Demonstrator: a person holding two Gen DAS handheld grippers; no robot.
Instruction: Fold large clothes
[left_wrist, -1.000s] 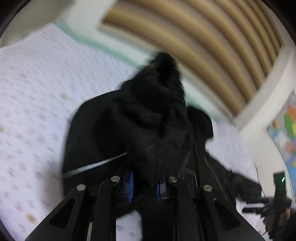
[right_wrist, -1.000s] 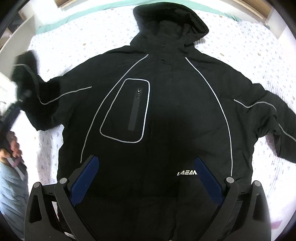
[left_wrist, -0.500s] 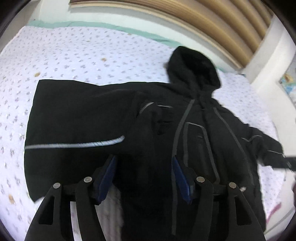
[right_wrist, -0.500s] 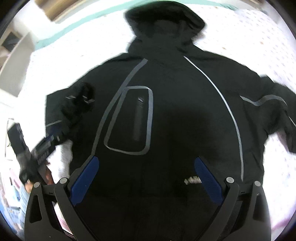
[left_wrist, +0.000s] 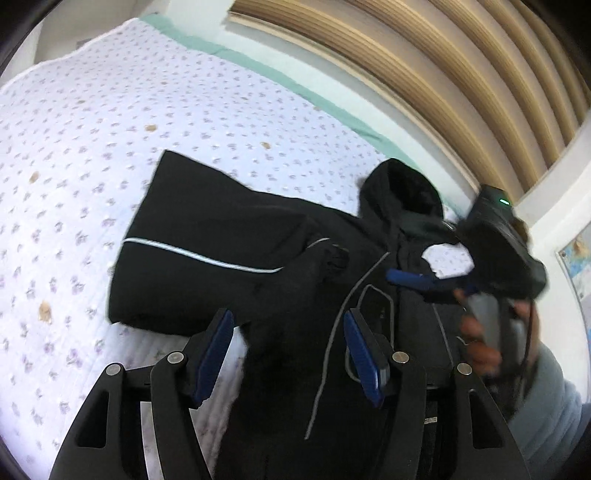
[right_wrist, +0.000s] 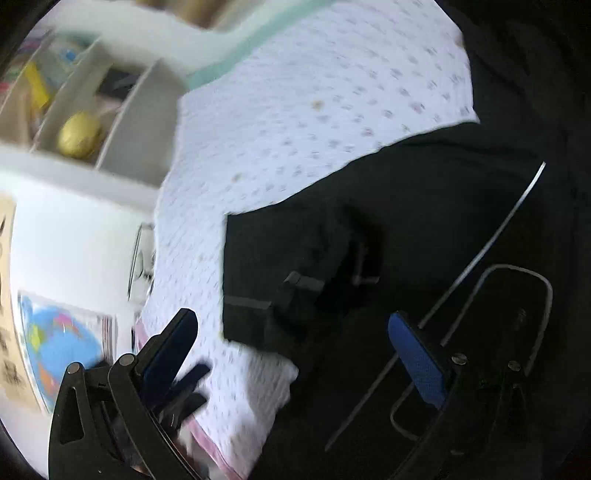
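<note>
Black, matte jacket (left_wrist: 229, 236) is lying creased on the dotted quilted bed (left_wrist: 92, 122); your left gripper (left_wrist: 288, 350) and right gripper (right_wrist: 295, 354) fingers are gaping wide, empty.

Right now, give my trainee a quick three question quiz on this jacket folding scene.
1. True or false: the left claw grips the black jacket.
2. What does the jacket lie on: A bare wooden floor, B flower-print bedspread, C glass table?
3. Fill in: the jacket's left sleeve bears a ___ reflective stripe.

Key: 1 false, both claws are open; 2 B; 3 silver.
</note>
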